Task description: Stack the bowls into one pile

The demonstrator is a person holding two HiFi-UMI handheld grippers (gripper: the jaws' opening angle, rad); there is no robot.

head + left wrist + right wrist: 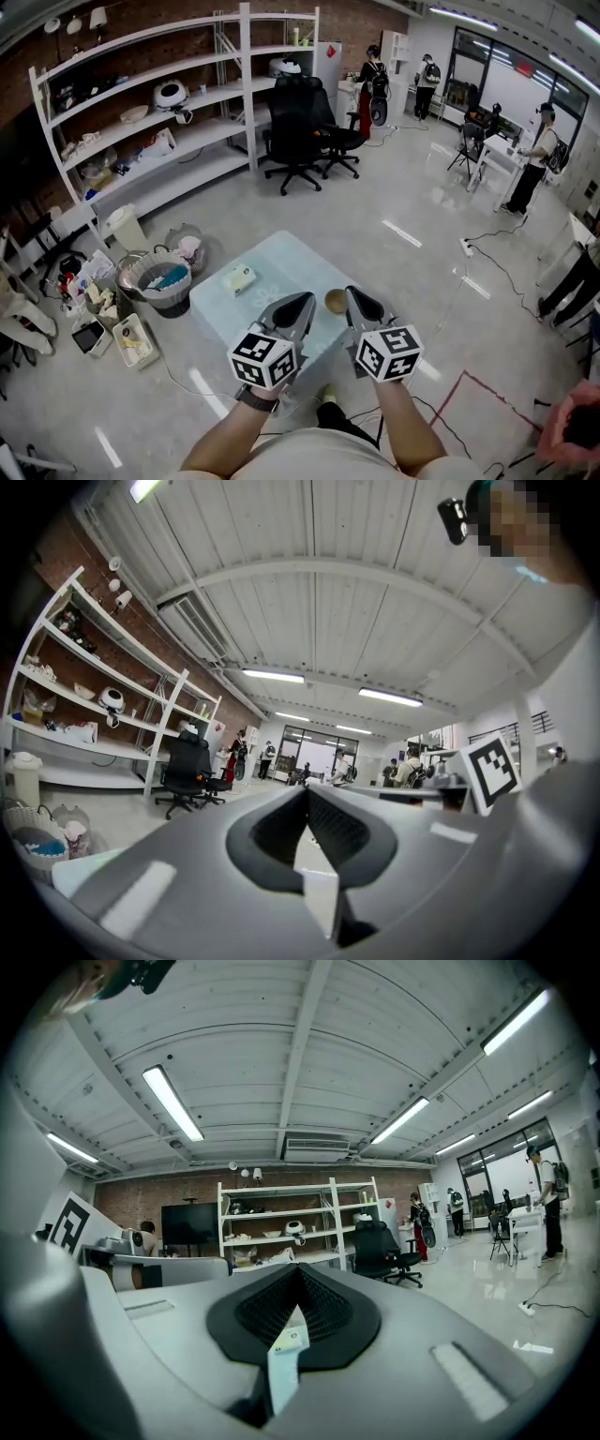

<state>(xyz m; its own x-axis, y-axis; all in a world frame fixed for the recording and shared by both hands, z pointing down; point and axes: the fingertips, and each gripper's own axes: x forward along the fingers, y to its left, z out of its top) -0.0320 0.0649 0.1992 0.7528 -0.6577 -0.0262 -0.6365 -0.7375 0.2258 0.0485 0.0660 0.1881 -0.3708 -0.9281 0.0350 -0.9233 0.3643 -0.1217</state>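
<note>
Held level with jaws pressed together on nothing, probably idling, the grey left gripper [302, 302] and right gripper [356, 298] flank a small round brown bowl [336, 301], at four o'clock on the pale-blue square table [272, 258].

A lab-like workspace: white metal shelving [159, 112] against a brick wall [141, 23], office chairs [295, 131], glossy grey floor [412, 216].

Glossy floor [412, 206], matt wood-brown bowl [336, 301]
</note>
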